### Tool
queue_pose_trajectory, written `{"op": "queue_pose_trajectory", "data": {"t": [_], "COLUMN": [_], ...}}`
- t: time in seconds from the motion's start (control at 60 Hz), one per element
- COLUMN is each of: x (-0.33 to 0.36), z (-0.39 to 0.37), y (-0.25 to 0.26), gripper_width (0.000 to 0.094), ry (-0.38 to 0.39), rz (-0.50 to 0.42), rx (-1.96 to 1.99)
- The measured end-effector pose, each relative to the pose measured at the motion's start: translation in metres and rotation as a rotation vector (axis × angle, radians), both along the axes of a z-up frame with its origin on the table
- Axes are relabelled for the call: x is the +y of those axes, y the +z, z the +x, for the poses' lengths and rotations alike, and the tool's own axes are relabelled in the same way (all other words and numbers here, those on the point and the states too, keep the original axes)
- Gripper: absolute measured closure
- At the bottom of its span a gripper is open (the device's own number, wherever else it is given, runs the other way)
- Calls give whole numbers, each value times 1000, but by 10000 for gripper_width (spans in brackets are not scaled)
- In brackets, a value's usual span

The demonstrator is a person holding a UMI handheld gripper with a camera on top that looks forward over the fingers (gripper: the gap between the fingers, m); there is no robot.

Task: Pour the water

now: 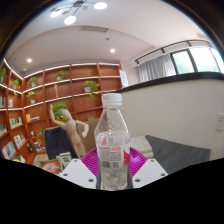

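Gripper view puts a clear plastic water bottle point(112, 140) right in front of you, upright, white cap on top, water visible through its ribbed body. You have the gripper point(112, 165) around the bottle's lower half: a magenta pad point(92, 162) shows on one side of the bottle and its partner on the other, both drawn in close against the plastic. Whether both pads truly press on it or the bottle merely stands between them, you cannot tell from here, since the bottle's base and whatever it may rest on are hidden below.

Take the bottle as your landmark. Behind it and to its left runs a wooden shelving wall point(60, 90) with several potted plants point(60, 108) on its boards. Just left of the bottle, nearer than the shelves, a person's arm point(72, 132) shows, blurred. To the bottle's right lies a dark grey surface point(180, 152), and above that a white wall with windows point(185, 62). High above the bottle's cap, round ceiling lights point(70, 19) shine.
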State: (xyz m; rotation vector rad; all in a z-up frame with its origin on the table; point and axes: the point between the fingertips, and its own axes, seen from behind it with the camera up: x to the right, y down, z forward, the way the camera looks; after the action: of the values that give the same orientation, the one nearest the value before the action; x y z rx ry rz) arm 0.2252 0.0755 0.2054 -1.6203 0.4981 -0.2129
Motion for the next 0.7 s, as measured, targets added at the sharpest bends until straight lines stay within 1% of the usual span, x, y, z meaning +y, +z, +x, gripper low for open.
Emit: {"op": "queue_pose_trajectory", "data": {"t": [0.05, 0.083, 0.1, 0.117, 0.217, 0.267, 0.417, 0.45, 0.533, 0.55, 0.633, 0.65, 0.683, 0.7], "x": [-3, -2, 5, 4, 16, 23, 35, 35, 34, 34, 35, 36, 36, 36], "z": [27, 41, 58, 56, 85, 89, 92, 89, 89, 87, 84, 84, 83, 83], "y": [-7, -14, -31, -29, -66, -76, -110, -101, -104, -104, -104, -104, -104, -104], "gripper_width": [536, 538, 538, 537, 538, 536, 534, 525, 517, 493, 463, 439, 428, 408], "ry": [-53, -70, -77, -82, -88, -80, -56, -55, -50, -43, -36, -36, -36, -36], "rz": [-38, -53, -57, -70, -124, -138, -125, -86, -66, -64, -66, -68, -73, -76], "rx": [-45, -63, -73, -70, -98, -105, -54, -57, -57, -58, -81, -86, -93, -94]}}
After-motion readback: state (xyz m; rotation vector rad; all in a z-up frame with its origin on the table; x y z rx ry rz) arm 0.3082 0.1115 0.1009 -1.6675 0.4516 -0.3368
